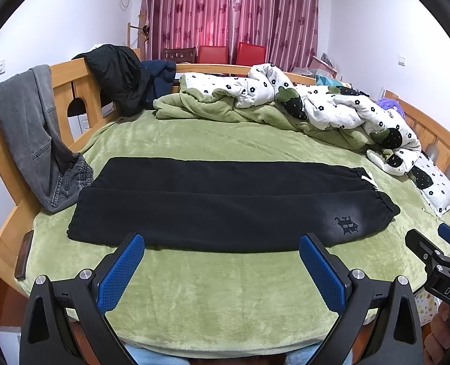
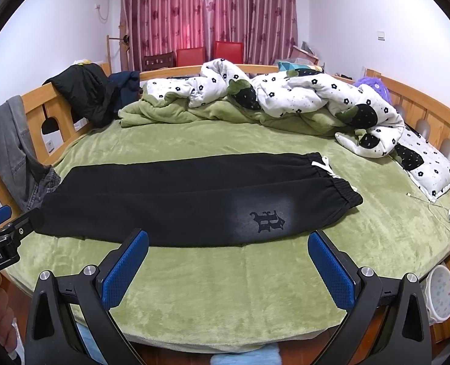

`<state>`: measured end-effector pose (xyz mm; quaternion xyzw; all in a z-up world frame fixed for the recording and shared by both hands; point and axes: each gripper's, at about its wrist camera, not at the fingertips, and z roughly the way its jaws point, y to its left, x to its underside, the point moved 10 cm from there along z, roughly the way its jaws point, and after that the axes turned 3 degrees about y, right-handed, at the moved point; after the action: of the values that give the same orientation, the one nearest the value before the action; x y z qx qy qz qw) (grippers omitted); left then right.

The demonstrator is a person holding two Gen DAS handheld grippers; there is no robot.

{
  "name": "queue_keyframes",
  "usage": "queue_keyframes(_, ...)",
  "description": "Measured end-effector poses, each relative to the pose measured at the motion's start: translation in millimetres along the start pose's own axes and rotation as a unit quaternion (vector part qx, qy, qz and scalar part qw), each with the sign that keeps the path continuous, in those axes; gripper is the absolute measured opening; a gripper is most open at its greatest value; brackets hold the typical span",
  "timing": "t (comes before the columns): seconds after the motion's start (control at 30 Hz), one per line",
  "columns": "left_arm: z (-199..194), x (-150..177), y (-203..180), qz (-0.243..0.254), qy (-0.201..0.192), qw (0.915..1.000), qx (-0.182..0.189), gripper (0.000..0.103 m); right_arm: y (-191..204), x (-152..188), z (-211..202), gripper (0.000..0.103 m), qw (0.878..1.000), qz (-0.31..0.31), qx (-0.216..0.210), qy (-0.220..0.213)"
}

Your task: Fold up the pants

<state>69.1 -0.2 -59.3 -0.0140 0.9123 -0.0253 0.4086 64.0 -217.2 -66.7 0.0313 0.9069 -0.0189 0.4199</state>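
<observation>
We note black pants (image 1: 225, 203) lying crosswise on the bed (image 1: 225, 298) just ahead of our wide-open, empty left claw (image 1: 221, 243) and right claw (image 2: 228, 240).

Green bed (image 1: 194, 140) w/ black pants (image 1: 225, 210), quilt (image 1: 331, 106).

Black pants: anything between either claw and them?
Nothing visible. Only bare green blanket lies between the open left claw and the black pants; the same holds for the open right claw.
</observation>
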Motion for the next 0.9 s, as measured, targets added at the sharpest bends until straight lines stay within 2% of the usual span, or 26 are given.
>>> queue_keyframes(0.43, -15, -7, 8, -0.007, -0.013, 0.9999, -0.004, 0.103, 11, -5, -9, 0.103, 1.0, -0.007, -0.006, -0.016)
queue_keyframes(0.9, -22, -10, 5, -0.002, -0.019, 0.9998, 0.0, 0.103, -1, -8, -15, 0.103, 1.0, 0.014, -0.023, -0.007)
